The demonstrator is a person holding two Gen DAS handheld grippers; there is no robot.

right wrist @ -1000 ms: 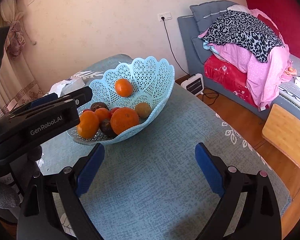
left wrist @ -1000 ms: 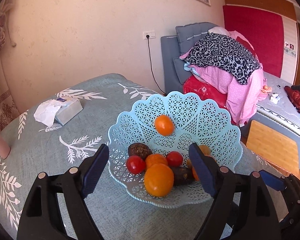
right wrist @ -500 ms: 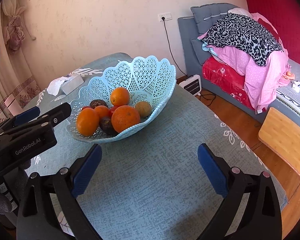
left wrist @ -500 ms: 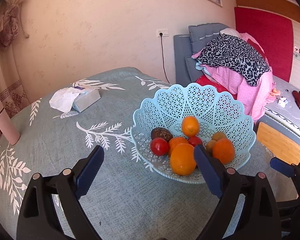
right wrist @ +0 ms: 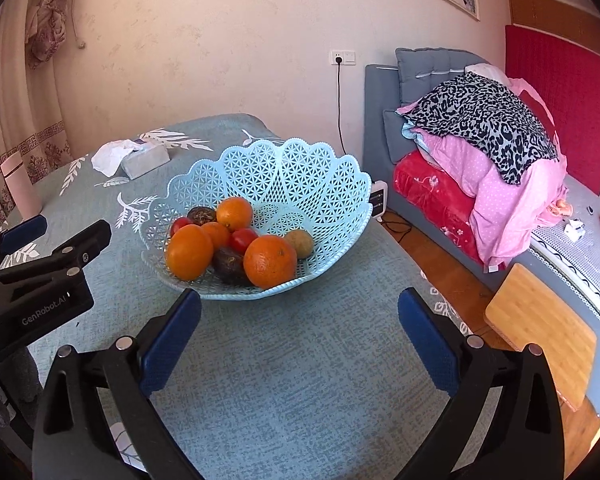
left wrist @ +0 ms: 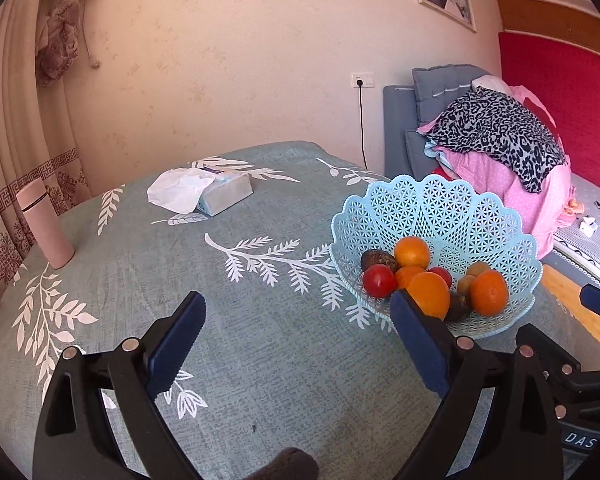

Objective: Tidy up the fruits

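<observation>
Two low wrist views across the table, both sharing the fruit basket and far wall.

Left gripper hung over the table, jaws spread wide with nothing between them. Blue basket sat to the right, holding oranges, tomatoes and dark fruit. The right-hand finger overlapped the basket's near rim. Tissue box lay farther back, pink bottle stood upright at the left edge. Part of the right gripper showed at far right.
</observation>
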